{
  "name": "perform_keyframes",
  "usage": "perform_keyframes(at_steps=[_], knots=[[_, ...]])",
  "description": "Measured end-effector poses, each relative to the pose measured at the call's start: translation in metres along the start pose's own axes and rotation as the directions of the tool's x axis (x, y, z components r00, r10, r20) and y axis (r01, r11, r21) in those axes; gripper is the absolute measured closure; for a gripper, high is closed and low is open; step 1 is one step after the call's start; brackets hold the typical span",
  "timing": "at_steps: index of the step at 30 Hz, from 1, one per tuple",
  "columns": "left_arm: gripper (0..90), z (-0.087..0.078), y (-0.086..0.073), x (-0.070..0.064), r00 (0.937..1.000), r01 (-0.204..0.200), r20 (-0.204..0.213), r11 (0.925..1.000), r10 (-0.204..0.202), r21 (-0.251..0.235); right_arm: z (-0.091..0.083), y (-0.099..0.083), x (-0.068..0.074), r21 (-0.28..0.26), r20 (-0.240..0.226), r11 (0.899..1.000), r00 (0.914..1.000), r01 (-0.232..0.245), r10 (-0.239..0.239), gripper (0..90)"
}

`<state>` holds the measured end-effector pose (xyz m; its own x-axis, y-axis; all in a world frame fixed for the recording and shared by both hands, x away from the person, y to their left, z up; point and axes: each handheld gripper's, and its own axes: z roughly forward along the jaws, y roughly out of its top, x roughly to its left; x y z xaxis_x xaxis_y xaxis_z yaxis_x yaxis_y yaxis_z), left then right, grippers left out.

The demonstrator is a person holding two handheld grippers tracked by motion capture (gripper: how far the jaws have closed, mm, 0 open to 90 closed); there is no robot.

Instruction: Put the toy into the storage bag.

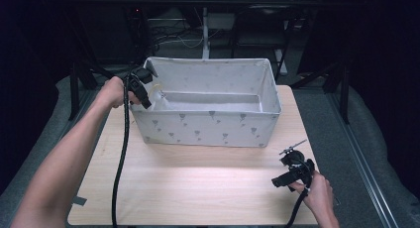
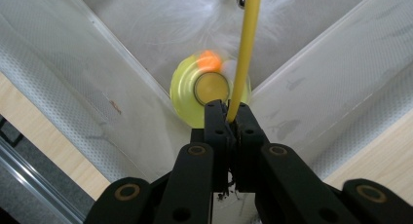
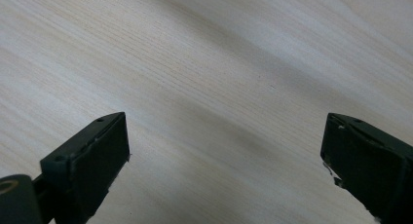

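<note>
pale wood tabletop point(image 1: 198, 188): left claw point(image 2: 227, 118) clenched on a yellow wand point(image 2: 247, 44) over the bin's point(image 1: 208, 126) left corner; next, release. right claw point(image 3: 224, 151) gapes.

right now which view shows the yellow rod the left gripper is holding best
The left gripper view: the yellow rod runs up from the shut jaws of the left gripper, over the corner of the fabric bin. The high view gives just a pale blur beside that gripper at the bin's left end.
</note>
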<state>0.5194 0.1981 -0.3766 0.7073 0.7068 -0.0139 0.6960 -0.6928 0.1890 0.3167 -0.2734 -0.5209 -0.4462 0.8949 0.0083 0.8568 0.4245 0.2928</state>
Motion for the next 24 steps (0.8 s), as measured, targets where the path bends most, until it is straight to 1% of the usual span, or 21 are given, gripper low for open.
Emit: perform_keyframes(at_steps=[3,5,6,8,10,11,13,15,16,17,18,19,21,23,24], knots=[[87.6,-0.001,-0.001,0.001,1.0000,0.004,0.003,1.0000,-0.004,-0.001,-0.001,0.000,0.000,0.003,0.009,1.000,0.9999,0.005,-0.005,3.4],[86.1,-0.002,-0.002,0.001,0.9999,0.013,0.008,0.9997,-0.012,-0.019,-0.001,0.000,0.000,0.003,0.009,1.000,0.9999,0.005,-0.005,3.4],[84.0,-0.003,-0.003,0.001,0.9998,0.014,0.014,0.9991,-0.014,-0.040,-0.001,0.000,0.000,0.003,0.009,1.000,0.9999,0.005,-0.005,3.4],[80.1,-0.007,-0.003,0.001,0.9998,0.017,0.013,0.9982,-0.016,-0.057,-0.001,0.000,0.000,0.009,0.002,1.000,1.0000,0.010,-0.010,3.4],[73.3,-0.009,-0.004,0.002,0.9996,0.022,0.017,0.9974,-0.021,-0.069,0.000,0.000,0.000,0.003,0.003,1.000,1.0000,0.003,-0.003,3.4],[71.9,-0.010,-0.005,0.001,0.9995,0.029,0.016,0.9967,-0.028,-0.075,-0.001,0.000,0.000,0.009,0.002,1.000,1.0000,0.008,-0.008,3.4],[63.5,-0.012,-0.007,0.003,0.9993,0.036,0.017,0.9957,-0.035,-0.085,-0.001,0.000,0.000,0.009,0.002,1.000,1.0000,0.009,-0.009,3.4],[59.7,-0.015,-0.008,0.004,0.9992,0.035,0.021,0.9946,-0.033,-0.097,0.000,0.000,0.000,0.003,0.003,1.000,1.0000,0.007,-0.007,3.4],[55.8,-0.017,-0.009,0.004,0.9987,0.047,0.024,0.9926,-0.045,-0.112,0.000,0.000,0.000,0.002,0.003,1.000,1.0000,0.006,-0.006,3.4],[50.6,-0.020,-0.010,0.005,0.9989,0.045,0.018,0.9922,-0.043,-0.116,-0.001,0.000,0.000,0.006,-0.003,1.000,1.0000,0.005,-0.005,3.4],[47.7,-0.024,-0.010,0.004,0.9989,0.046,0.015,0.9896,-0.044,-0.136,-0.001,0.000,0.000,0.009,0.002,1.000,1.0000,0.008,-0.008,3.4],[44.4,-0.026,-0.011,0.004,0.9988,0.048,0.013,0.9889,-0.047,-0.141,-0.001,0.000,0.000,0.010,0.008,1.000,0.9999,0.010,-0.010,3.4],[39.3,-0.032,-0.012,0.002,0.9989,0.047,0.004,0.9868,-0.047,-0.155,-0.001,0.000,0.000,0.009,0.002,1.000,1.0000,0.008,-0.008,3.4],[33.7,-0.039,-0.014,-0.001,0.9993,0.037,0.004,0.9858,-0.037,-0.164,0.000,0.000,0.000,0.005,0.003,1.000,1.0000,0.005,-0.005,3.4],[31.8,-0.041,-0.015,-0.003,0.9994,0.036,0.001,0.9839,-0.036,-0.175,0.000,0.000,0.000,0.005,0.002,1.000,1.0000,0.005,-0.005,3.4]])
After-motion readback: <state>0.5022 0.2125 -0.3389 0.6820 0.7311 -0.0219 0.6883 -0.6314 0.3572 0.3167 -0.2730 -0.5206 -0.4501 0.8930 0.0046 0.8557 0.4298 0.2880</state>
